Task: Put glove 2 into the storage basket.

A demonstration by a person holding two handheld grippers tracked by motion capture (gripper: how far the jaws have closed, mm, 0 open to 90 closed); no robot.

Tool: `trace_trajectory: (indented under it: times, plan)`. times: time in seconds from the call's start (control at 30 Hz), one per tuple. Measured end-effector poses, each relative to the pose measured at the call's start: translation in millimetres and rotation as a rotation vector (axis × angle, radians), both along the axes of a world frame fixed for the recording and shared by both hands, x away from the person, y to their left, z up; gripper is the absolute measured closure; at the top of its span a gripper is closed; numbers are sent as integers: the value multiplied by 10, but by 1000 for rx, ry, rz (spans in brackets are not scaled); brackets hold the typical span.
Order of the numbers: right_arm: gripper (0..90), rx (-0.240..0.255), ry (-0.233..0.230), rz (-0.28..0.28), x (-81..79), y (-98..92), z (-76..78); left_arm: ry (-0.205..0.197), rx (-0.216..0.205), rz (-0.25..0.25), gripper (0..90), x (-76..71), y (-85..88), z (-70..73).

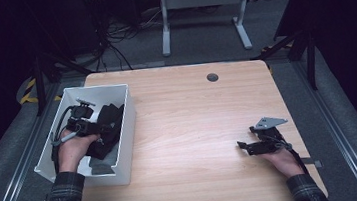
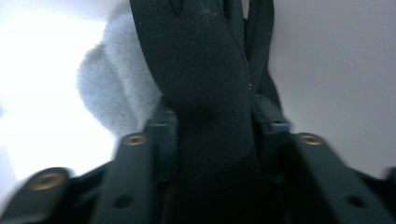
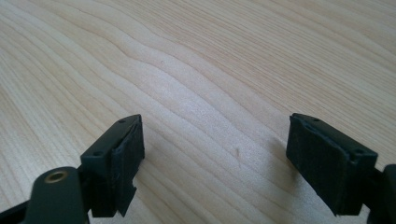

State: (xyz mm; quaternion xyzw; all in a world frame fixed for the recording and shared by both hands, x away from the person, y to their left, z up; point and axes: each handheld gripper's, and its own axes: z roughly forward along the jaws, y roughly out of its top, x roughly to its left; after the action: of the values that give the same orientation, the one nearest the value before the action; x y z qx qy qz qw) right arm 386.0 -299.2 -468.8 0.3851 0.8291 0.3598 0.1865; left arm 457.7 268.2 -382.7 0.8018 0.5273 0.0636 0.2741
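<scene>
- Two grippers in play; left gripper (image 1: 88,121) is down inside the white bin (image 1: 124,123) at the table's left edge, right gripper (image 1: 257,145) sits low over bare wood near the right edge.
- Left jaws, seen in the left gripper view: a dark black fabric piece (image 2: 205,93) runs straight up between them, filling the gap. Pads look snug on both sides of it, though it's blurry and very close, so a firm pinch vs. a loose one is hard to call. Jaws stand about mid-width, not wide.
- Behind the fabric: a pale grey fuzzy item (image 2: 116,93), soft-looking, against the bin's bright white wall.
- From the high view the black fabric (image 1: 108,125) lies piled in the bin w/ the left hand (image 1: 73,149) over it. Judging by that, the gripper is low in the bin either to pick this piece or to leave it there; can't tell which.
- Right jaws: wide apart, nothing between them, just wood grain of the table (image 3: 210,70) below. Prob. parked out of the way while the left works.
- Right hand (image 1: 282,162) rests at the table's near edge, well apart from the bin.
</scene>
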Motion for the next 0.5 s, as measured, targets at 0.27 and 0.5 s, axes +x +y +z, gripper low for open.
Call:
trace_trajectory:
  times: [0.27,0.5]
  plan:
    - [200,0,0,0,0,0,0,-80,9,0,245,-42,35,183]
    - [200,1,0,0,0,0,0,-158,-41,-67,224,-129,-130,463]
